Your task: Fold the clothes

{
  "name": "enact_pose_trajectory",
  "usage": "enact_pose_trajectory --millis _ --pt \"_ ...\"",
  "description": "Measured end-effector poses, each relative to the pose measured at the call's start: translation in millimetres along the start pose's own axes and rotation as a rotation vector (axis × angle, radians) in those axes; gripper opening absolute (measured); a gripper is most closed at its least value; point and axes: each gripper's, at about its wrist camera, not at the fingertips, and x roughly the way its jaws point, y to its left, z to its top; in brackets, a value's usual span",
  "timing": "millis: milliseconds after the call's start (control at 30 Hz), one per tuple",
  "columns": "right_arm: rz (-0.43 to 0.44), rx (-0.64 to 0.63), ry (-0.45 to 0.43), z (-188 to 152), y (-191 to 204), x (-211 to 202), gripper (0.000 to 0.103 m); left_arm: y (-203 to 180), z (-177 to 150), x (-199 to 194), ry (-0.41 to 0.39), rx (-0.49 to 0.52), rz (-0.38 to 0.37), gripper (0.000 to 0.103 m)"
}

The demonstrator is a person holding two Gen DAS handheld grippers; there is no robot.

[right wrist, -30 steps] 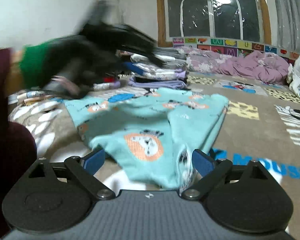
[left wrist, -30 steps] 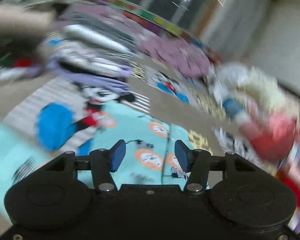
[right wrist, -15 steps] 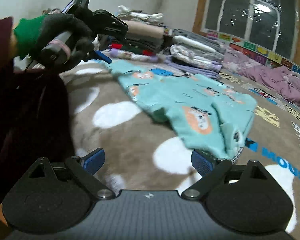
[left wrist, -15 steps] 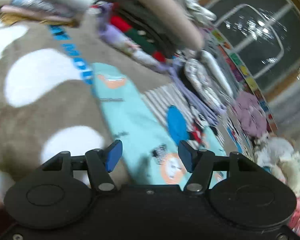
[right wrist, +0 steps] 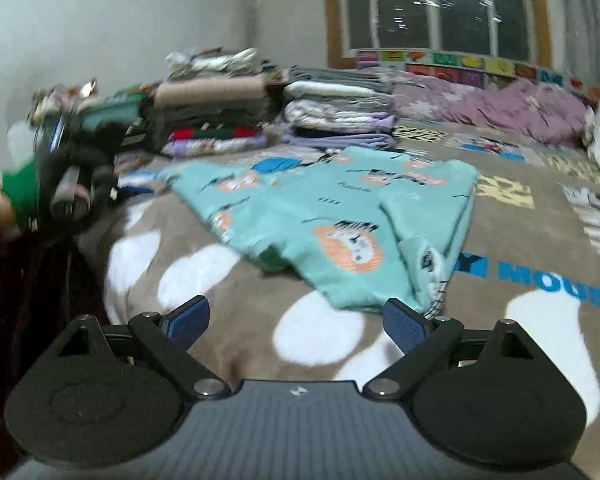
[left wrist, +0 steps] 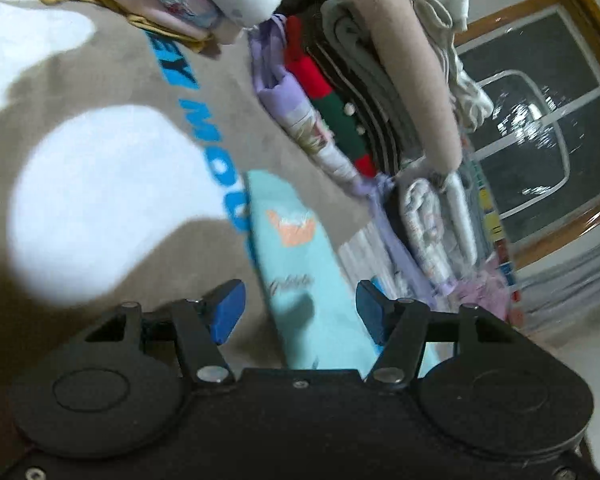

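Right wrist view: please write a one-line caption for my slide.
Open right gripper faces a turquoise printed garment spread on a brown blanket, folded stacks behind.

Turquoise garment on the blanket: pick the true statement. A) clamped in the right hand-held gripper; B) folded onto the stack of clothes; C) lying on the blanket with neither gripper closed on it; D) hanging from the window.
C: the turquoise garment lies spread on the blanket, beyond the open right hand-held gripper.

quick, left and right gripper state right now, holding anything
Left gripper: open, nothing gripped; the teal printed garment lies below its gap.
Right gripper: open wide, empty, short of the garment.
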Motion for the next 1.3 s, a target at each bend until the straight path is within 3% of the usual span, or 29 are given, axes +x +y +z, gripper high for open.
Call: enact_pose_trajectory --millis 67,133,200,300,433,633,833,1033,1300 --pt "-0.001 0.055 -0.019 2.2 -11.0 1.4 0.093 5.0 4.7 9.1 0.002 -0.01 -0.019 0.051" --pt "-0.015 0.089 -0.029 4.0 -20.7 4.4 0.093 8.5 9.7 19.8 0.011 -0.006 -0.003 0.032" --pt "-0.031 0.131 -0.044 6.7 -33.2 7.1 0.093 14.7 13.9 31.1 0.018 -0.017 -0.002 0.022" --pt "-0.056 0.208 -0.079 10.7 -53.4 8.9 0.093 18.2 18.0 40.7 0.018 -0.023 -0.022 0.019" --pt "-0.057 0.316 -0.13 14.7 -77.4 12.9 0.093 1.9 14.6 36.8 0.002 0.041 -0.092 0.004" --pt "0.034 0.43 -0.199 21.9 -103.9 19.8 0.089 -71.1 -11.4 -1.9 -0.063 0.305 -0.182 0.003" --pt "0.125 0.547 -0.249 22.6 -121.2 26.6 0.088 -146.4 -57.6 -34.8 -0.114 0.558 -0.262 0.003" --pt "0.194 0.661 -0.295 22.6 -138.0 26.7 0.088 -205.4 -121.9 -38.2 -0.095 0.746 -0.29 0.003" --pt "0.318 0.918 -0.405 9.3 -175.2 16.2 0.089 -262.5 -225.8 -21.5 -0.029 1.012 -0.327 0.003"
